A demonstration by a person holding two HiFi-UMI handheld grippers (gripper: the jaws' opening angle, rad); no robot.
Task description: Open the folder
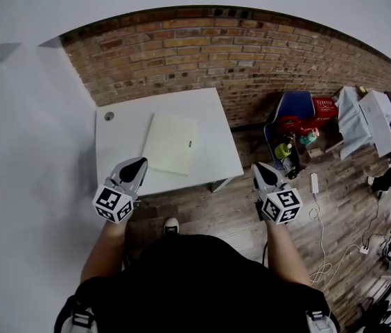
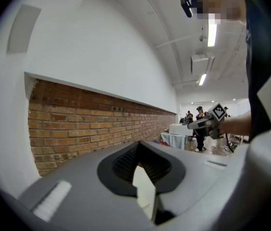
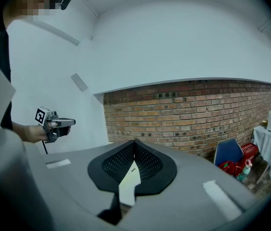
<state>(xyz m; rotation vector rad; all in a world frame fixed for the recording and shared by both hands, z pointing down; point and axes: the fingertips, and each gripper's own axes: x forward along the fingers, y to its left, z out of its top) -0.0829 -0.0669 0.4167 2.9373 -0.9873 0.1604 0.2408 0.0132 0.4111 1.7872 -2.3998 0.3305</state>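
Observation:
A pale yellow-green folder [image 1: 171,143] lies closed and flat on the white table [image 1: 123,134], near its middle. My left gripper [image 1: 138,163] hovers at the table's near edge, just left of the folder's near corner, with its jaws shut and nothing in them. My right gripper [image 1: 257,167] hangs off the table's right near corner, over the wood floor, also shut and empty. In the left gripper view the left gripper [image 2: 138,144] has its black pads meeting at the tip. In the right gripper view the right gripper [image 3: 134,142] shows its pads together in the same way.
A brick wall [image 1: 202,50] runs behind the table. To the right stand a blue chair [image 1: 294,107] with red things beside it and a cloth-covered table [image 1: 362,120]. A power strip [image 1: 314,182] and cables lie on the wood floor. A round cable hole [image 1: 109,116] sits in the table's far left corner.

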